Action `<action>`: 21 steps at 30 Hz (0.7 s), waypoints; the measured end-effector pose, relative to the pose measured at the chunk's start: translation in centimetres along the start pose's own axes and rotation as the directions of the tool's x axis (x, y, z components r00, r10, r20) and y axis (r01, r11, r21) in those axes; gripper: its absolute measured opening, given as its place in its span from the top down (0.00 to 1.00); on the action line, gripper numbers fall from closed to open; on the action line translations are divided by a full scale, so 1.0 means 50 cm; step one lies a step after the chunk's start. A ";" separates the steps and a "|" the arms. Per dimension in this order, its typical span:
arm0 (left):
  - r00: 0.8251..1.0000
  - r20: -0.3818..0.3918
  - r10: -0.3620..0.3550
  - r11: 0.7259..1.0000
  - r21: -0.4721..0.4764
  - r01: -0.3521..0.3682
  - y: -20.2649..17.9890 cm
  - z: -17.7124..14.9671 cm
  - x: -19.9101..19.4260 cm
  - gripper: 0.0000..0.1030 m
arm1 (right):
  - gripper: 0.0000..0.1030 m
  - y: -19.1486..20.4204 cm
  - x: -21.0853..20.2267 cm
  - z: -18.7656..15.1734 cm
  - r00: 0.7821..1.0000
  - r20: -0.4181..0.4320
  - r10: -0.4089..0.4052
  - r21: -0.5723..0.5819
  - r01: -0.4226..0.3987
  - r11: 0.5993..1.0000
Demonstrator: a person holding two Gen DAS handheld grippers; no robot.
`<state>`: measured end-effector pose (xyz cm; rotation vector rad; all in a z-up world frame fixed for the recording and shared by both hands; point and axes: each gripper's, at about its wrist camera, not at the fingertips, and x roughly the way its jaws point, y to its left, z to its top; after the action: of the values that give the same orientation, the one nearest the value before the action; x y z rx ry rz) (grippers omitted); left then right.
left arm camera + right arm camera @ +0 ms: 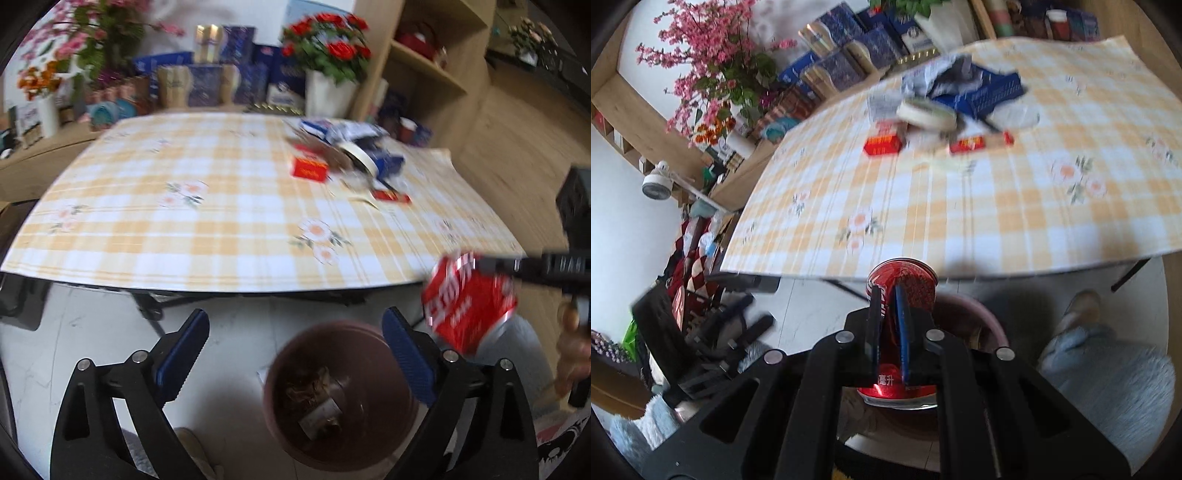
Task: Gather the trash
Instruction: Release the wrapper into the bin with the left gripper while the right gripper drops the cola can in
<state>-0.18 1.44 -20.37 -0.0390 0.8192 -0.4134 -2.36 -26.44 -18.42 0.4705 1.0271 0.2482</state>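
My right gripper (888,295) is shut on a crushed red can (908,284) and holds it over the brown bin (975,310) beside the table. In the left wrist view the same red can (469,306) hangs at the right, just above the bin (369,332), which holds paper scraps. My left gripper (295,343) is open and empty, above the floor and the bin, off the table's near edge. A pile of trash lies on the checked tablecloth (207,206): red boxes (309,168), a tape roll (360,155), blue packaging (384,158).
Flower pots (328,70) and blue boxes (221,74) stand behind the table. A wooden shelf (424,62) stands at the right. In the right wrist view a desk fan (657,184) and clutter lie at the left, and a grey slipper (1082,306) on the floor.
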 end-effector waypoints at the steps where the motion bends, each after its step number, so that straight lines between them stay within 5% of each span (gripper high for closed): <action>1: 1.000 0.016 0.014 1.000 -0.013 -0.014 0.007 -0.001 -0.006 0.09 | 0.89 0.000 0.010 -0.006 1.000 -0.016 0.001 0.005 -0.001 1.000; 12: 0.996 -0.032 0.085 0.993 -0.074 -0.088 0.038 -0.042 0.002 0.07 | 0.89 -0.046 0.111 -0.052 0.989 -0.148 0.006 0.118 0.011 0.993; 21: 0.993 -0.083 0.090 0.992 -0.082 -0.096 0.043 -0.049 0.026 0.07 | 0.89 -0.085 0.121 -0.055 0.987 -0.157 0.029 0.211 0.005 0.977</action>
<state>-0.40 3.26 -23.37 -0.0646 0.9133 -0.2929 -1.78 -26.95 -26.27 0.6577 1.2138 0.1902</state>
